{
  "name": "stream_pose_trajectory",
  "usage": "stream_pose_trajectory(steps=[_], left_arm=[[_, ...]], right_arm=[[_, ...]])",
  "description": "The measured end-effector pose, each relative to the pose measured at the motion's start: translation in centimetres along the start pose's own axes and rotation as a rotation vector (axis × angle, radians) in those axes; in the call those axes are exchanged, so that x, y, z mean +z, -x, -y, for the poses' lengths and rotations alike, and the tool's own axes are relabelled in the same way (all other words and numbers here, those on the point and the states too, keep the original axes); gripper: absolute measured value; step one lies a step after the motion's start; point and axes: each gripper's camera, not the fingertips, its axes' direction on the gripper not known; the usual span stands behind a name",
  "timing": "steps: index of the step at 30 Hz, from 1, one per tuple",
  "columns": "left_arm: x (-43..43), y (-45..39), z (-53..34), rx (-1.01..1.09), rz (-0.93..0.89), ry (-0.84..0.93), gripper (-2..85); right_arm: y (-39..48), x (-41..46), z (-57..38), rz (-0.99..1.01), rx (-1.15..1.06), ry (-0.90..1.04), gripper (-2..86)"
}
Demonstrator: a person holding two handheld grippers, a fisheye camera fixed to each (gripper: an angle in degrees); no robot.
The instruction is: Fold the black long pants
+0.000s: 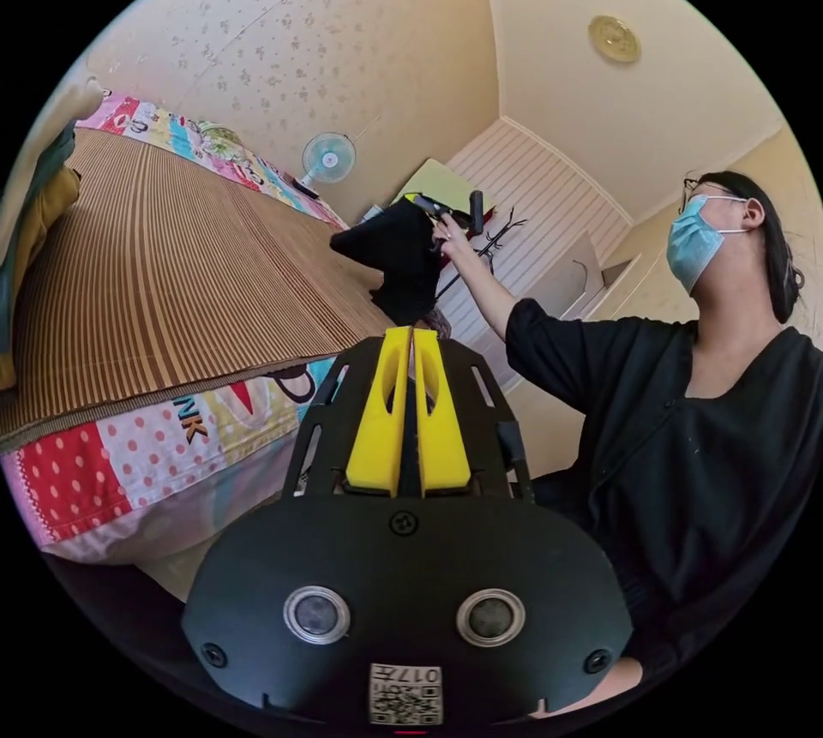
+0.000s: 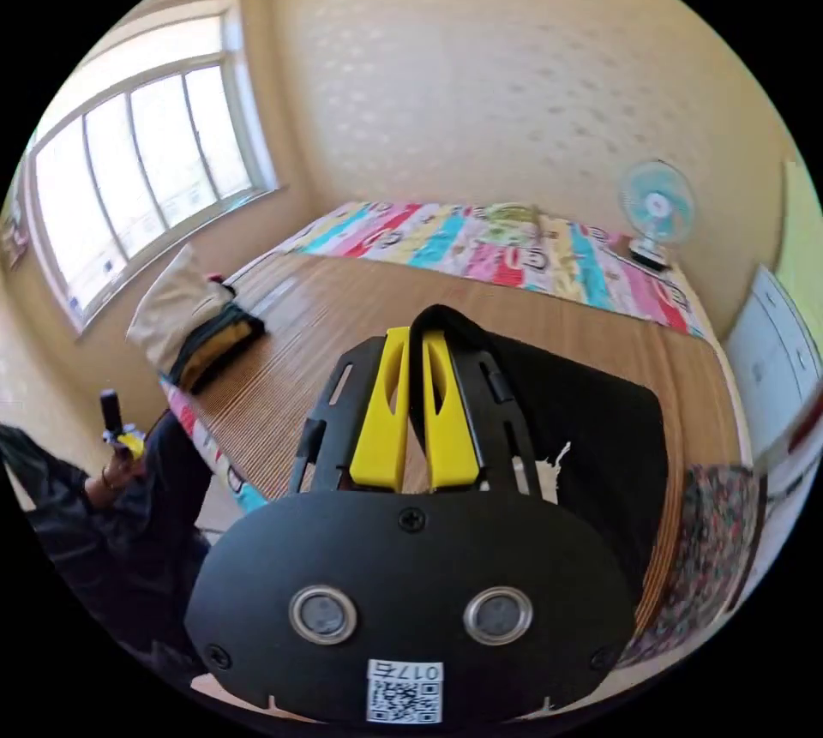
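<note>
The black long pants [image 2: 591,429] hang bunched from my right gripper [image 2: 417,337], whose yellow jaws are shut on a fold of the cloth above the bed. In the left gripper view, the person's raised hand holds that right gripper [image 1: 426,205] up, with the pants [image 1: 394,258] dangling over the bed's far corner. My left gripper [image 1: 411,335] is low beside the bed, its jaws pressed together with nothing between them. It is also small at the lower left of the right gripper view, left gripper [image 2: 129,440] held in a hand.
A striped brown mat [image 2: 343,327] covers the bed over a colourful patchwork sheet [image 1: 129,464]. A pile of clothes [image 2: 193,327] lies by the window [image 2: 146,155]. A fan [image 2: 656,207], a white cabinet [image 2: 771,361] and a floral cloth [image 2: 711,532] are at the bed's far side.
</note>
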Motion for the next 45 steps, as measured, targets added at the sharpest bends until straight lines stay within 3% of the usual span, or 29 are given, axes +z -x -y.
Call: stream_pose_trajectory(steps=[2,7,11,15,20,24,29,31,34,36,39,41,44,45], left_arm=[[-0.4,0.3,0.0,-0.004,0.002,0.003,-1.0],[-3.2,1.2,-0.3,-0.024,-0.003,-0.047,-0.9],[-5.3,2.2,-1.0,-0.064,0.130,-0.048,-0.5],[-7.0,4.4,-1.0,-0.149,0.326,-0.064,3.9],[-5.9,7.3,1.2,-0.190,0.416,-0.095,8.9],[0.2,11.3,4.3,-0.208,0.339,0.018,10.5],[9.0,16.3,5.3,-0.330,0.386,0.132,11.4],[13.1,18.3,4.7,-0.406,0.309,0.197,10.8],[14.3,18.1,4.3,-0.456,0.343,0.168,6.1],[14.9,17.2,4.5,-0.422,0.276,0.174,4.0],[16.1,15.1,4.6,-0.338,0.163,0.193,3.1],[17.2,13.6,4.4,-0.301,0.097,0.190,2.8],[20.1,10.4,4.2,-0.221,0.072,0.204,2.5],[21.2,8.9,4.1,-0.177,0.086,0.199,2.5]], right_arm=[[5.6,6.4,0.7,0.192,-0.104,0.061,2.3],[21.2,19.8,-5.4,0.392,-0.294,0.217,1.8],[26.5,22.2,-13.5,0.559,-0.167,0.150,1.4],[24.2,18.5,-18.6,0.581,0.041,0.079,1.3],[20.6,9.6,-23.6,0.377,0.104,0.150,1.6],[19.5,4.8,-25.4,0.206,0.138,0.229,2.0],[20.7,2.8,-25.7,0.084,0.162,0.251,2.4],[20.9,2.8,-25.5,0.075,0.188,0.243,2.5],[20.8,0.8,-25.6,0.173,0.257,0.069,2.6],[20.9,-1.8,-26.0,0.263,0.266,-0.081,2.9],[20.5,-3.6,-26.6,0.310,0.269,-0.131,3.3],[19.9,-2.9,-26.2,0.135,0.351,0.099,4.2],[18.3,0.9,-25.6,-0.342,0.576,0.564,6.4],[18.1,1.5,-25.5,-0.460,0.609,0.629,6.5]])
